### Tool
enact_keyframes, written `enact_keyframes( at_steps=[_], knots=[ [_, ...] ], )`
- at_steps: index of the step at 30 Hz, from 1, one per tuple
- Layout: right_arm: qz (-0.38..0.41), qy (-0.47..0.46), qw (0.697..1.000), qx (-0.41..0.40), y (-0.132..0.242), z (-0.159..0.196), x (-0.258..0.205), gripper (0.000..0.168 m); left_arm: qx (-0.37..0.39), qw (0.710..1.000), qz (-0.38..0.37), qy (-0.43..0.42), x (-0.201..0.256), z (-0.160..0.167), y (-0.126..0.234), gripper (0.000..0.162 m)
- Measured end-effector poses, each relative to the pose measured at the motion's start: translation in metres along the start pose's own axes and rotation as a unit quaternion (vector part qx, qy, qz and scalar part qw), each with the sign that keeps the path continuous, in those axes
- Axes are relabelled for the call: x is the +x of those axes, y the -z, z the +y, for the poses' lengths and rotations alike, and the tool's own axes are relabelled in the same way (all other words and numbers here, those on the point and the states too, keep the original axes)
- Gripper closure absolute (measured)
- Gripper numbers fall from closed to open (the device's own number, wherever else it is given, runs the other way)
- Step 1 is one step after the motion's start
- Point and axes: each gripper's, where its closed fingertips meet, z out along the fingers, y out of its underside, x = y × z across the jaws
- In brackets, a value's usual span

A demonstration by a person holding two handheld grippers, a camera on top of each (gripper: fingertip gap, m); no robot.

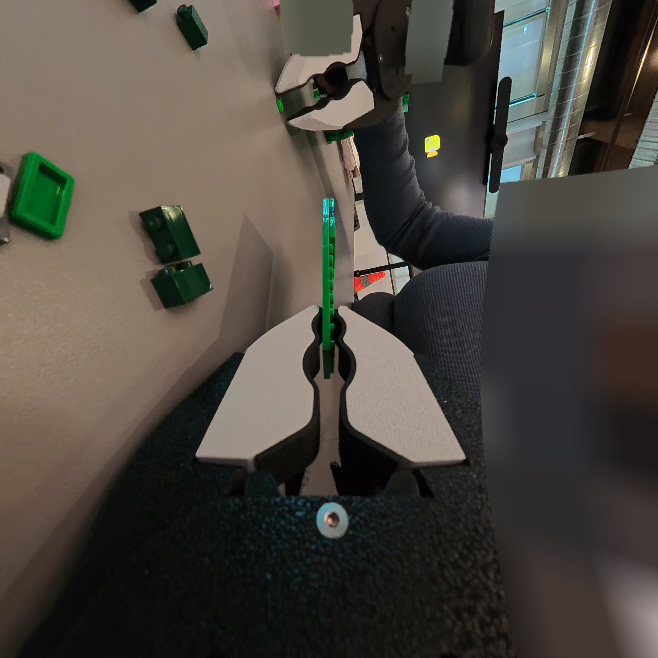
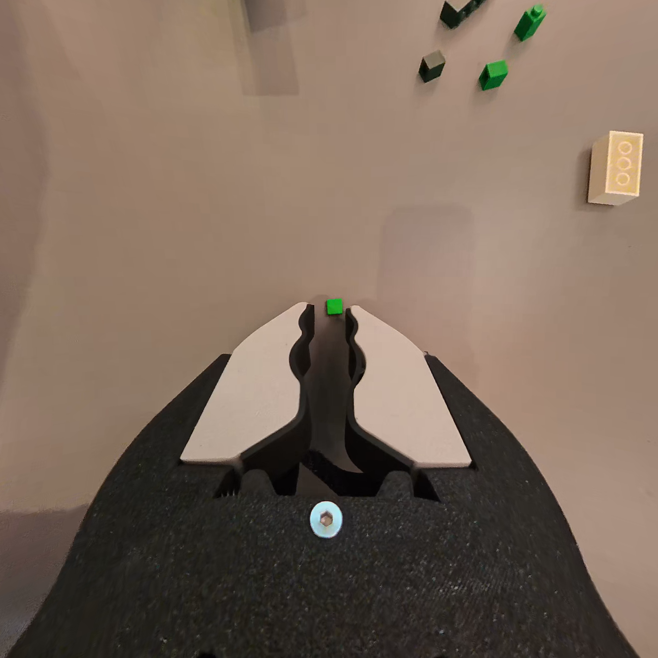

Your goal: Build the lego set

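In the left wrist view my left gripper (image 1: 328,310) is shut on a bright green studded plate (image 1: 328,249). It holds the plate edge-on, above the table, and the plate sticks out forward past the fingertips. In the right wrist view my right gripper (image 2: 330,310) is slightly open and low over the table. A small bright green square piece (image 2: 334,306) lies on the table between its fingertips, touching neither. The right gripper also shows far off in the left wrist view (image 1: 322,96), down at the table among small green pieces.
Two dark green bricks (image 1: 170,231) (image 1: 181,285), a bright green frame-like piece (image 1: 42,196) and another dark green brick (image 1: 192,26) lie on the beige table (image 1: 89,106). A tan brick (image 2: 616,167) and several small green and dark bricks (image 2: 493,74) lie at the right. A person's dark sleeve (image 1: 391,185) reaches in. There is about 20 cm between the tips of the two grippers.
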Motion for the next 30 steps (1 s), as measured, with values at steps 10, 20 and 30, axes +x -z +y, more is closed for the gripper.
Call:
enact_keyframes(
  at_steps=[10, 20, 30],
  knots=[
    [-0.011, -0.007, 1.000, 0.013, -0.002, -0.003, 0.001, 0.161, 0.000, 1.000, 0.001, 0.001, 0.000, 0.000, 0.000, 0.158],
    [0.052, 0.057, 0.996, 0.033, -0.013, -0.076, -0.012, 0.168, 0.002, 1.000, -0.004, 0.001, -0.001, 0.000, 0.000, 0.158],
    [0.011, -0.089, 0.996, 0.009, -0.006, -0.020, -0.037, 0.152, 0.001, 1.000, -0.004, 0.001, -0.001, -0.001, 0.000, 0.158]
  ],
)
